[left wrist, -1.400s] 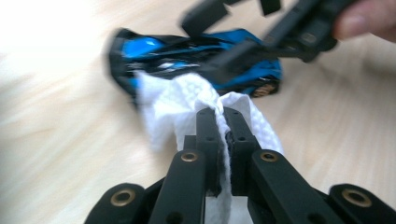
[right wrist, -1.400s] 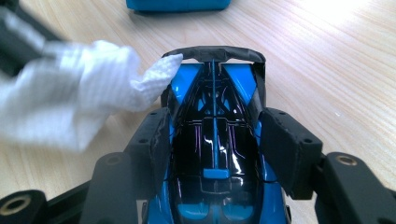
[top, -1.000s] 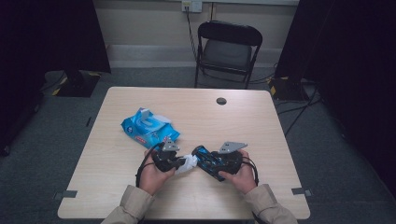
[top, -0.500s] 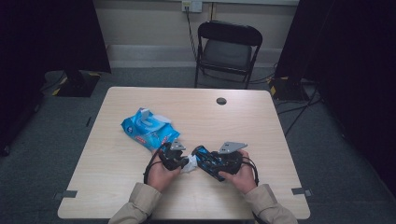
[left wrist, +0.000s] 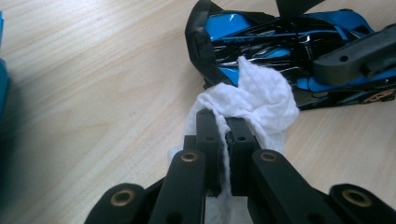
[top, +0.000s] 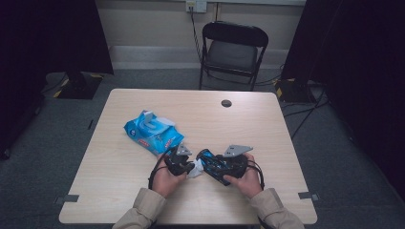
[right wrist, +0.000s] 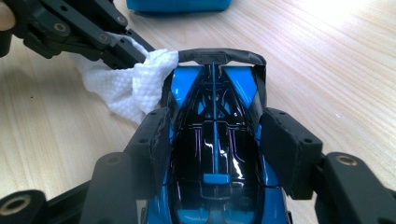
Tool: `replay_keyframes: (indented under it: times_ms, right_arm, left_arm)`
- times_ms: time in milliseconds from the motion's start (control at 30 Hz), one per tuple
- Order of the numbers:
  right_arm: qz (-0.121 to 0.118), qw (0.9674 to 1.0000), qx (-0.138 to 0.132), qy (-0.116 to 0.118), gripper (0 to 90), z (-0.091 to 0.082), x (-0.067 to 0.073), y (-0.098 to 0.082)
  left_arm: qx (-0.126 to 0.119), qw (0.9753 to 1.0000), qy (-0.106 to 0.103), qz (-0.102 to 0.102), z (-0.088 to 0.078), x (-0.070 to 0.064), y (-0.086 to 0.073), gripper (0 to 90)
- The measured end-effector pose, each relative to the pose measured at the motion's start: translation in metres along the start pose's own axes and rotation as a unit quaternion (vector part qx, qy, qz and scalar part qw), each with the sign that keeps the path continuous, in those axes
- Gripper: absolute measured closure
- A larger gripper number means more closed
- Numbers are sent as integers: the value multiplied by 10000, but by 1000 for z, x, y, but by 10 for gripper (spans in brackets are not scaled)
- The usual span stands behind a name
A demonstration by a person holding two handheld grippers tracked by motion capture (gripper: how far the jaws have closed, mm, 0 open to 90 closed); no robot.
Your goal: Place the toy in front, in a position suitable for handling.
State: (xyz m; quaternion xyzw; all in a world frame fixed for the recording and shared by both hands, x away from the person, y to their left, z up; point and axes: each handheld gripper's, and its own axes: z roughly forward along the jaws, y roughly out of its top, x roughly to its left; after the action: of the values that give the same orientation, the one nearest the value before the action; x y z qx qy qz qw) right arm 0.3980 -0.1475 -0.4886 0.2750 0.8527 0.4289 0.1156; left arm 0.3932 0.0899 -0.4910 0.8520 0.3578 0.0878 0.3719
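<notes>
Hands (top: 168, 175) low, hand-held grippers (top: 188, 167) facing.

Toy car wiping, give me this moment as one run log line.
left gripper: shut on white wipe | right gripper: shut on toy car | wipe against car's rear wing | wipes pack: on table

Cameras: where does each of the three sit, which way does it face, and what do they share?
High view: above the person's side, facing forward and down on the table; forearms, both hands, left gripper and right gripper show.
Left gripper view: rides the left gripper, looks along its jaws shut on the white wipe.
Right gripper view: rides the right gripper, looks along its jaws clamping the blue toy car.
Shared: wipe, car and wooden tabletop appear in all three.
</notes>
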Motion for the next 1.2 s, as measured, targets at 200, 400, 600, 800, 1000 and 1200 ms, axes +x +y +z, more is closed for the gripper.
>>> replay_keyframes:
  times_ms: [200,400,600,800,1000,1200]
  right_arm:
    - [-6,10000,-1,1,432,0,0,0]
    - [-4,10000,-12,8,432,1,0,0]
    - [-3,10000,-8,8,432,0,0,0]
    - [-17,10000,-11,8,432,0,0,0]
    - [-13,10000,-7,10,432,0,0,0]
    - [-5,10000,-5,14,432,0,0,0]
  left_arm:
    - [-17,9999,-131,22,1,-9,-3,866]
    - [29,9994,-309,144,5,-21,-2,867]
    - [29,9989,-429,209,8,-30,-1,867]
    - [65,9976,-568,387,13,-45,2,867]
    - [13,9967,-681,438,18,-57,4,867]
    - [71,9960,-735,500,19,-62,5,868]
